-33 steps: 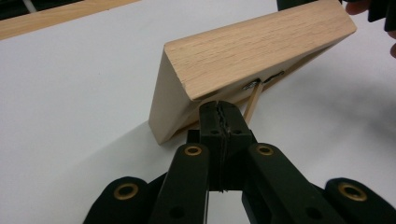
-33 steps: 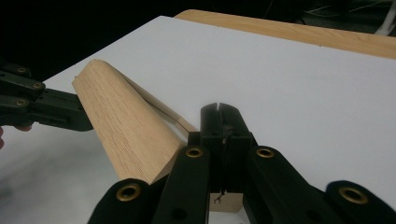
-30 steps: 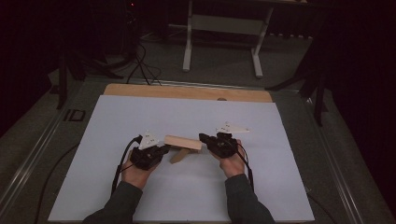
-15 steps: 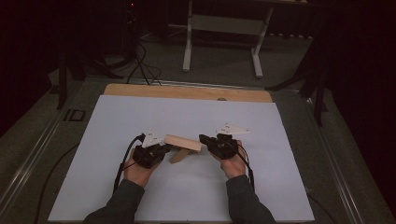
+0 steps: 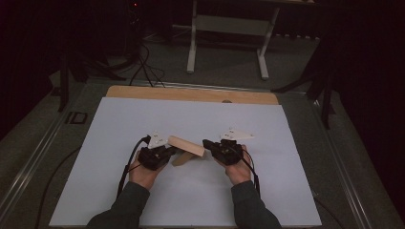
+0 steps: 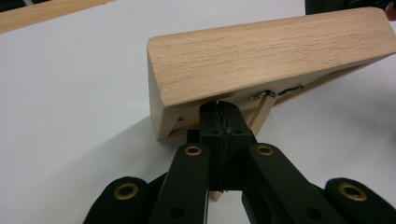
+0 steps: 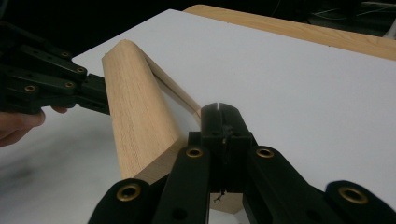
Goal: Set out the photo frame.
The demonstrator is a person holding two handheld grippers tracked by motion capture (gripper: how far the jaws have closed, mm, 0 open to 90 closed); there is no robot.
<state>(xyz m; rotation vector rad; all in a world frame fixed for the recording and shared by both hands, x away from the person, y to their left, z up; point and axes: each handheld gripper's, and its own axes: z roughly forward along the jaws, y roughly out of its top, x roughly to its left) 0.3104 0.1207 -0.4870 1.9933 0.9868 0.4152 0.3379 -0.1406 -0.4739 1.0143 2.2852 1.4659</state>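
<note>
Between my two grippers, near the middle of the white sheet (image 5: 286, 191), sits the wooden block (image 5: 187, 145), a pale piece with thin strips fixed to its underside. It is tilted, one end raised. From the left gripper view I see the block's (image 6: 266, 51) broad grained face ahead, with a thin strip (image 6: 261, 112) slanting beneath it. My left gripper (image 5: 165, 151) has its jaws fully closed, tips pressed together at the block's lower edge; I cannot tell whether they pinch a strip. My right gripper (image 5: 210, 144) is likewise fully closed, its tips meeting at the block's (image 7: 135, 121) other end beside the thin strip (image 7: 175, 88). Beyond the sheet, a wooden board (image 5: 191, 94) edges the table.
</note>
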